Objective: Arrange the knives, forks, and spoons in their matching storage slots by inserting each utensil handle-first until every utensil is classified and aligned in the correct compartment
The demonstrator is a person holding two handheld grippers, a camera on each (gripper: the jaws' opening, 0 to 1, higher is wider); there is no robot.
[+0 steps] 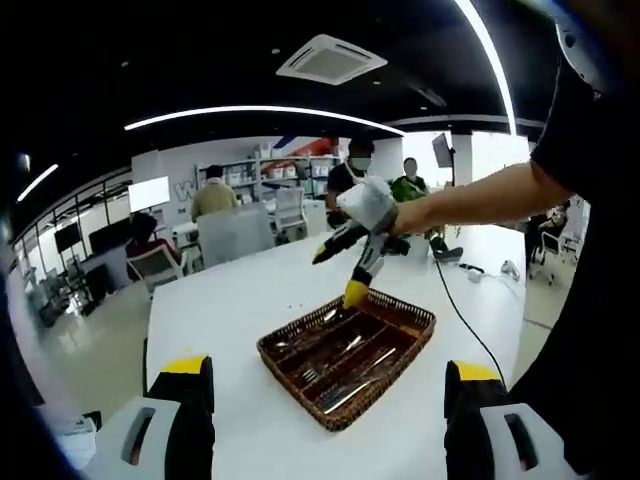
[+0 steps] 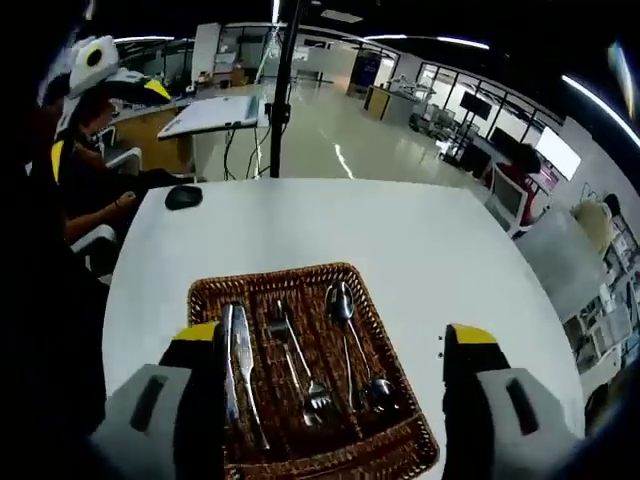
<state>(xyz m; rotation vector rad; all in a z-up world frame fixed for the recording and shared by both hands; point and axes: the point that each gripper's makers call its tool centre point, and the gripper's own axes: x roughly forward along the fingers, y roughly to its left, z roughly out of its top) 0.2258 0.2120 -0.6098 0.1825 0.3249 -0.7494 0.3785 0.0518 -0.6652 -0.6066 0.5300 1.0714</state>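
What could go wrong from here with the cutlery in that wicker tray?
The right tongs hang open just above the wicker tray, so a careless dip could knock the sorted pieces out of line. The forks and spoons lie at slight angles and could cross into a neighbouring slot if nudged. The knives sit by the tray's edge, partly behind one jaw, so judging a grip there may be hard.

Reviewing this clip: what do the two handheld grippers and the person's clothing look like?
Both grippers have grey moulded jaw housings with black inner faces and yellow tips. The left gripper and right gripper look alike in their own views. Seen from the left gripper view, the right gripper has a light grey body. The person's sleeve is dark and short.
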